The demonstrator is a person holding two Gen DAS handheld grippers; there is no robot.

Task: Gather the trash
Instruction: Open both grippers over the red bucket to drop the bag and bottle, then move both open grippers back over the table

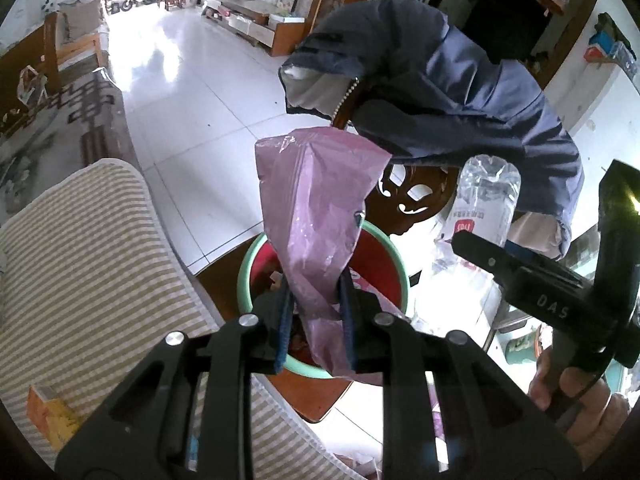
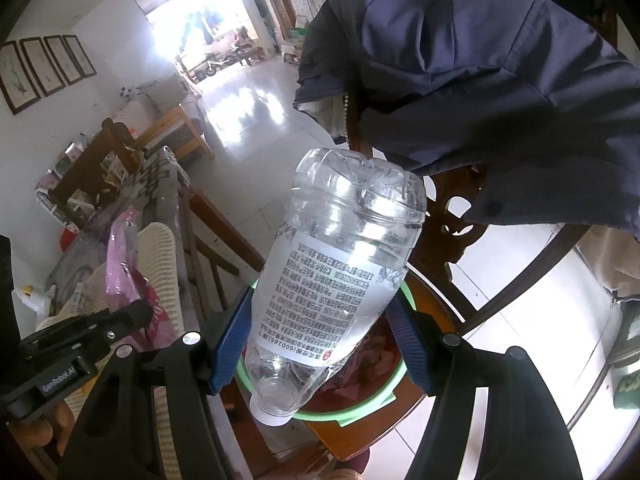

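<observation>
My left gripper [image 1: 316, 320] is shut on a crumpled pink plastic bag [image 1: 316, 208] and holds it upright over a red bin with a green rim [image 1: 256, 256] that sits on a wooden chair seat. The bin holds some scraps. My right gripper [image 2: 320, 320] is shut on an empty clear plastic bottle [image 2: 336, 276] with a white label, cap end toward the camera, above the same green-rimmed bin [image 2: 360, 408]. The bottle also shows in the left wrist view [image 1: 486, 204], with the right gripper [image 1: 532, 276] to the right of the bin.
A dark blue jacket [image 1: 460, 88] hangs over the carved wooden chair back [image 1: 408, 200] behind the bin. A striped cushion [image 1: 88, 256] lies to the left, with a small orange box [image 1: 48, 412] on it. White tiled floor [image 1: 192, 92] stretches beyond.
</observation>
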